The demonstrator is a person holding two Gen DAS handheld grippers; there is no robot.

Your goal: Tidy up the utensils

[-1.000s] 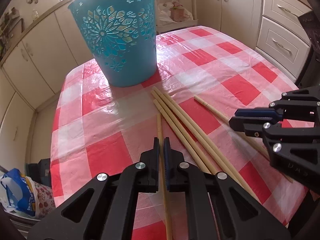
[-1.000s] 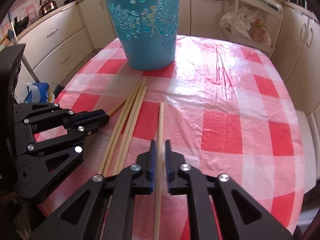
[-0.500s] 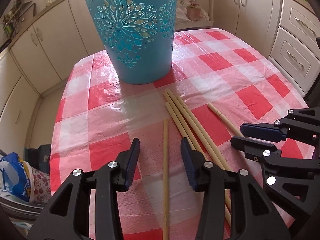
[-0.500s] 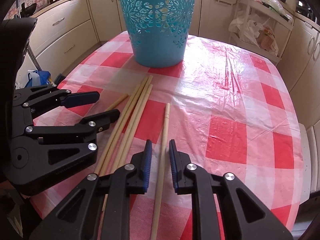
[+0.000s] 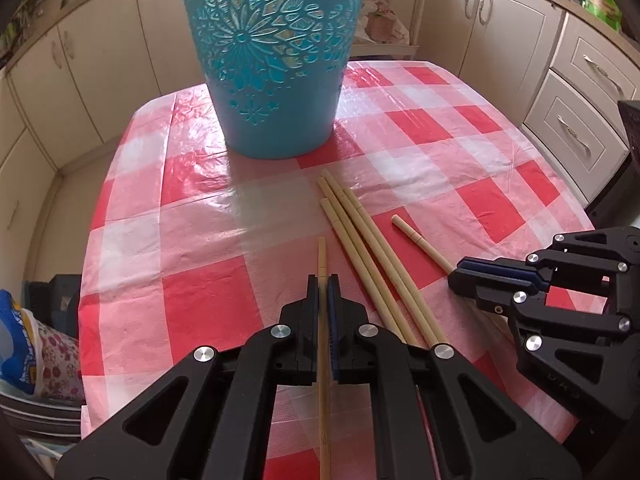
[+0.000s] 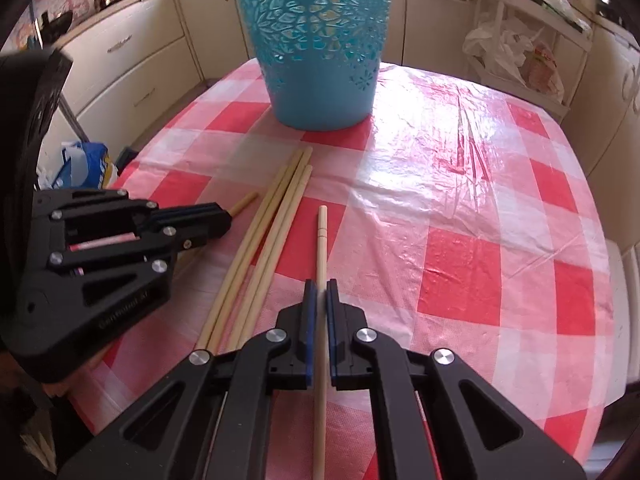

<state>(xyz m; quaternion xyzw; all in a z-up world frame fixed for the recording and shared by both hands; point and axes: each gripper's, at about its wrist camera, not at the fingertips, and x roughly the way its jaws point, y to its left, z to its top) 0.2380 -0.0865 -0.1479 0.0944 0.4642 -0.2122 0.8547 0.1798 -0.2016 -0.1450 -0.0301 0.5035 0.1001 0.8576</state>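
Note:
Several bamboo chopsticks lie on the red-checked tablecloth [image 5: 208, 304] in front of a blue cut-out bucket [image 5: 272, 60] [image 6: 316, 40]. My left gripper [image 5: 322, 292] [image 6: 224, 220] is closing tight, its pads pressing the leftmost chopstick [image 5: 321, 254] [image 6: 245, 201]. My right gripper [image 6: 320, 296] [image 5: 456, 280] is also closing tight, its pads on the rightmost chopstick [image 6: 322, 236] [image 5: 416, 236]. Three chopsticks [image 5: 360, 248] [image 6: 276, 220] lie side by side between the two grippers. I cannot tell whether either gripped chopstick is off the cloth.
Cream kitchen cabinets [image 5: 516, 28] and drawers [image 6: 120, 60] surround the table. A wire rack with plastic bags [image 6: 516, 52] stands behind it. A blue bag [image 5: 16, 344] sits on the floor at the left. The cloth to the right [image 6: 500, 200] is bare.
My left gripper opened wide around its chopstick, then shut on it again. My right gripper's jaws narrowed from a small gap until they pressed on their chopstick. Both views drew slightly nearer the bucket.

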